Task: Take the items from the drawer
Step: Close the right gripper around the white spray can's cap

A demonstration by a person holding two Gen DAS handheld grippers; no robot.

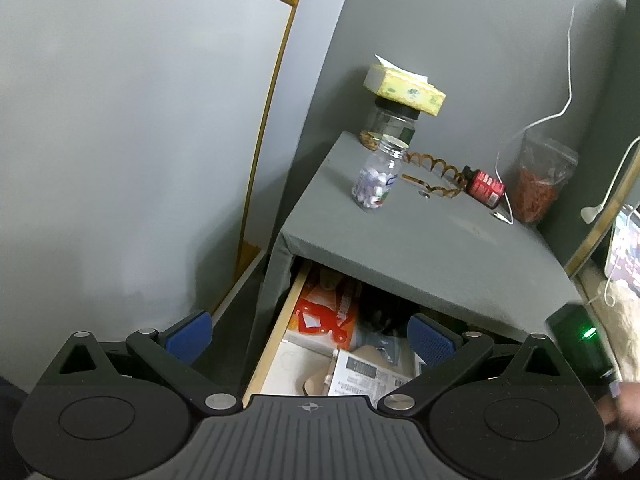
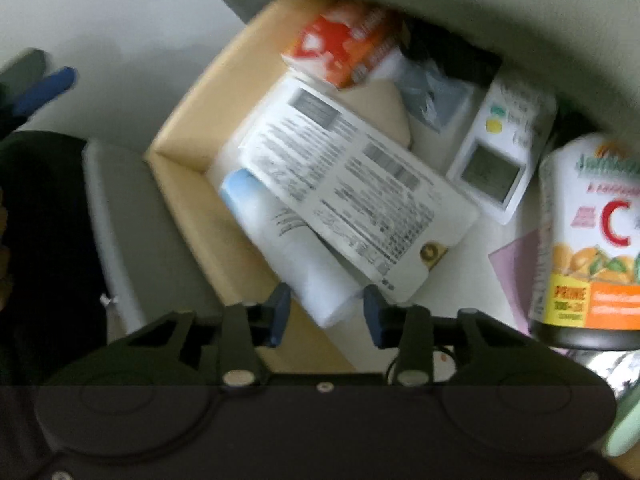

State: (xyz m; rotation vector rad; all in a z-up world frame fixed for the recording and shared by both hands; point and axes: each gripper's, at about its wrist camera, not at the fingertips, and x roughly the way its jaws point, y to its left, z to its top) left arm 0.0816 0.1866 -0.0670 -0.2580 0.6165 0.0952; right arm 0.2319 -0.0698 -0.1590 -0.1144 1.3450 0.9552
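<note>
The wooden drawer (image 1: 276,336) stands pulled out under a grey nightstand, full of items. In the right wrist view a white bottle (image 2: 280,232) with a pale blue cap lies along the drawer's wall (image 2: 188,120). My right gripper (image 2: 326,314) reaches steeply down, and its blue pads sit against both sides of the bottle's near end. A white printed pack (image 2: 360,192) leans on the bottle, with an orange-red box (image 2: 344,48) behind it. My left gripper (image 1: 310,338) hangs wide open above the drawer's left side, holding nothing.
Also in the drawer are a white device with a small screen (image 2: 496,160) and a vitamin C bottle (image 2: 592,240). The nightstand top (image 1: 440,248) carries a pill bottle (image 1: 376,180), a jar under a tissue box (image 1: 404,88), a small red bottle (image 1: 486,188) and a bag (image 1: 540,184).
</note>
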